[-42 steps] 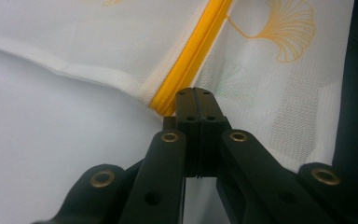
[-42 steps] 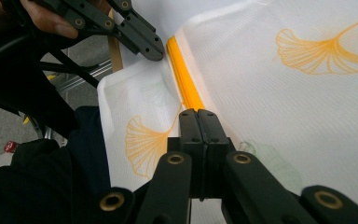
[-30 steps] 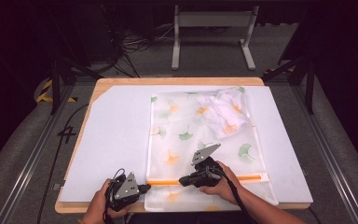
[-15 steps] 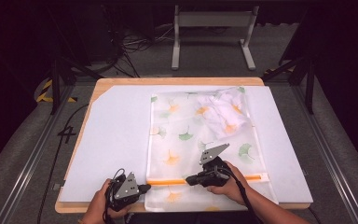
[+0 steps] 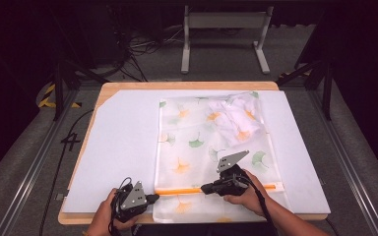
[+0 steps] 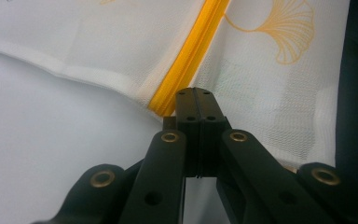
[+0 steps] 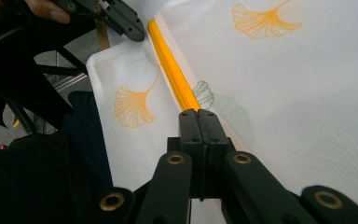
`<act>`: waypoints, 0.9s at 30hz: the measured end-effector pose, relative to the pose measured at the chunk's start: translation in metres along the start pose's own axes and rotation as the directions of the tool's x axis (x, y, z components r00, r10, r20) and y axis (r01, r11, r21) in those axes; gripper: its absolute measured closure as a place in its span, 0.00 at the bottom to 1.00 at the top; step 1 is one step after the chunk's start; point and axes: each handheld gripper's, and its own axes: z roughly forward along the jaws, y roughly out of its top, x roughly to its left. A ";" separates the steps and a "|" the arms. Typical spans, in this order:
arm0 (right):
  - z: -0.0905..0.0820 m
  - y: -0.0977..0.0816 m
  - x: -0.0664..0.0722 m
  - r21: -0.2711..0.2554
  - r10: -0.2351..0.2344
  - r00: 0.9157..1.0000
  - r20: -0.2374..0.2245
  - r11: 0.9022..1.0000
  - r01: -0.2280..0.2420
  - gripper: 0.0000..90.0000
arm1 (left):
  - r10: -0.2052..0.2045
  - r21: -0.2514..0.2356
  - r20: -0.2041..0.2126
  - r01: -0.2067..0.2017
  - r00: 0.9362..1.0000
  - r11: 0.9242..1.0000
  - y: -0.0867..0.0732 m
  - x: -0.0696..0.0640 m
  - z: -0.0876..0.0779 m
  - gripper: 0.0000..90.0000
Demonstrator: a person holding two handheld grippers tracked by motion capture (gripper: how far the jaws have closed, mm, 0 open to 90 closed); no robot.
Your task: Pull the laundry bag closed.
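A white mesh bag [image 5: 211, 147] printed with orange and green leaves lies flat on the white board [image 5: 118, 147] covering the table, with a bundle of white cloth [image 5: 238, 118] inside it at the far end. An orange zipper [image 5: 177, 191] runs across the bag near the person's edge. The left gripper [image 5: 150, 198] sits at the zipper's left end, its jaws pressed together right at the orange strip's tip [image 6: 165, 105]. The right gripper [image 5: 204, 188] rests partway along the zipper, jaws likewise pressed together on the strip [image 7: 175, 79]. Whether they pinch the zipper's pull I cannot tell. In the right gripper view the other gripper [image 7: 133, 28] shows at the zipper's far end.
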 end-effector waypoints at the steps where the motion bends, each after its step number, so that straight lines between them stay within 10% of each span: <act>1: -0.002 -0.001 -0.001 -0.002 0.007 1.000 -0.004 1.000 -0.007 1.00 | 0.001 -0.001 0.000 -0.001 1.000 1.000 0.000 0.000 0.000 1.00; 27: -0.026 -0.031 -0.010 0.021 0.009 0.997 0.082 1.000 -0.011 1.00 | -0.002 -0.002 0.004 0.002 1.000 1.000 0.000 0.001 0.000 1.00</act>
